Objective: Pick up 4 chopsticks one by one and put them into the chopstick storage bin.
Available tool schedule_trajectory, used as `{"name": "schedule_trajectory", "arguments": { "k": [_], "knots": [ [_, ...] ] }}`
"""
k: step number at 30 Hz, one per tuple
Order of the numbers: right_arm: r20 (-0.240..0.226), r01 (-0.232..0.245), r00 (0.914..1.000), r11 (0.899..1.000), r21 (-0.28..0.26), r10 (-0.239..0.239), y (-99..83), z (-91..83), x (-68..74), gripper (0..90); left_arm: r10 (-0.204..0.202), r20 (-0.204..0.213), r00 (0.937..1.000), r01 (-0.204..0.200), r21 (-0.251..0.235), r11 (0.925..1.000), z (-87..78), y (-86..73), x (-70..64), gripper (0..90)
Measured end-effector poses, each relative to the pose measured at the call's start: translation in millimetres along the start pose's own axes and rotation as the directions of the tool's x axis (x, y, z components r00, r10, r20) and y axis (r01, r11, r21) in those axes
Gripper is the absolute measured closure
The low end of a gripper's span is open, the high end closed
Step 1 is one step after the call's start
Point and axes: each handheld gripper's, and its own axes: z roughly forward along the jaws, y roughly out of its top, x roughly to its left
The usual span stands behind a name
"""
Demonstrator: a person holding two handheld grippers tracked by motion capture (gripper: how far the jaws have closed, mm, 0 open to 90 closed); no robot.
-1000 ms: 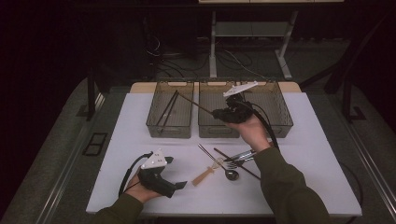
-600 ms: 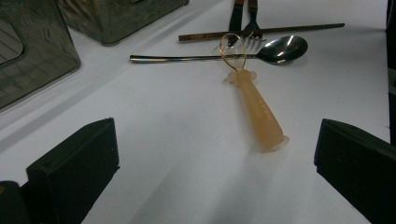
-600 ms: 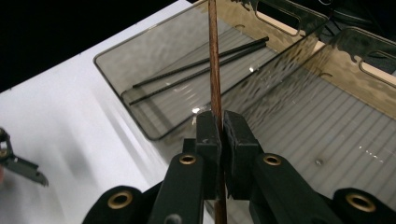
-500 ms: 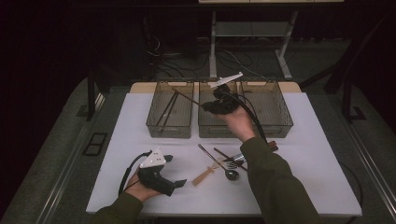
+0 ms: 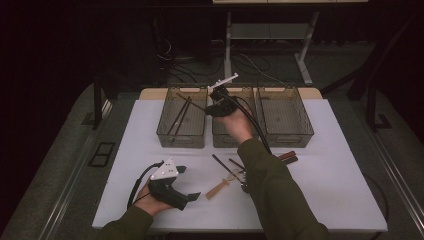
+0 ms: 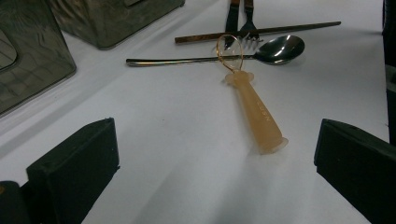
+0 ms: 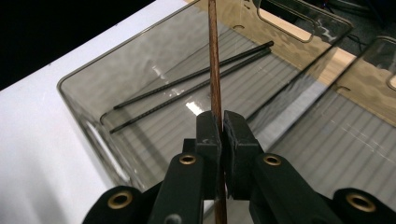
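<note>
My right gripper (image 5: 212,106) hangs over the near edge between the left bin (image 5: 165,134) and the middle bin (image 5: 220,140). It is shut on a brown chopstick (image 5: 189,100) that points left over the left bin. In the right gripper view the jaws (image 7: 222,126) pinch that chopstick (image 7: 214,65) above two black chopsticks (image 7: 187,91) lying in the bin. My left gripper (image 5: 187,182) rests open on the white table at the front left. Its view shows an orange-handled small whisk (image 6: 254,109) lying between the wide jaws, untouched.
A third bin (image 5: 300,135) stands at the right. A spoon (image 6: 280,49), a fork (image 6: 247,23) and a chopstick (image 6: 257,31) lie crossed on the table beyond the whisk. More brown-handled pieces (image 5: 287,157) lie beside the right forearm.
The right gripper has carried the brown chopstick left and farther away, from over the middle bin toward the left bin. The left gripper has stayed put.
</note>
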Motion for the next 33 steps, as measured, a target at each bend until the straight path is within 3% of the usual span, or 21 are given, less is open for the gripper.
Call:
{"name": "schedule_trajectory", "arguments": {
  "k": [16,25,26,27,33],
  "knots": [
    [0.064,-0.03,0.9976,0.998,0.051,0.027,26.9,52.8,7.1,85.5,-0.003,0.009,1.0,0.003,-0.014,0.9999,-0.3,0.4,0.1,0.0],
    [0.062,-0.051,0.997,0.997,0.063,0.047,30.2,71.9,10.5,84.5,0.001,0.014,0.9999,-0.001,-0.012,0.9999,-0.7,0.6,0.6,0.0],
    [0.056,-0.052,0.9973,0.997,0.061,0.048,30.0,72.5,11.0,83.1,0.0,0.014,0.9999,0.0,-0.015,0.9999,-0.5,0.5,0.6,0.0],
    [0.05,-0.043,0.9979,0.998,0.046,0.041,29.7,72.3,10.9,76.0,0.001,0.014,0.9999,-0.001,-0.014,0.9999,-0.5,0.5,0.7,0.0],
    [0.041,-0.035,0.9985,0.999,-0.003,0.035,32.4,59.2,10.2,61.4,0.003,0.015,0.9999,-0.003,-0.017,0.9998,-0.4,0.5,0.5,0.0]
  ]
}}
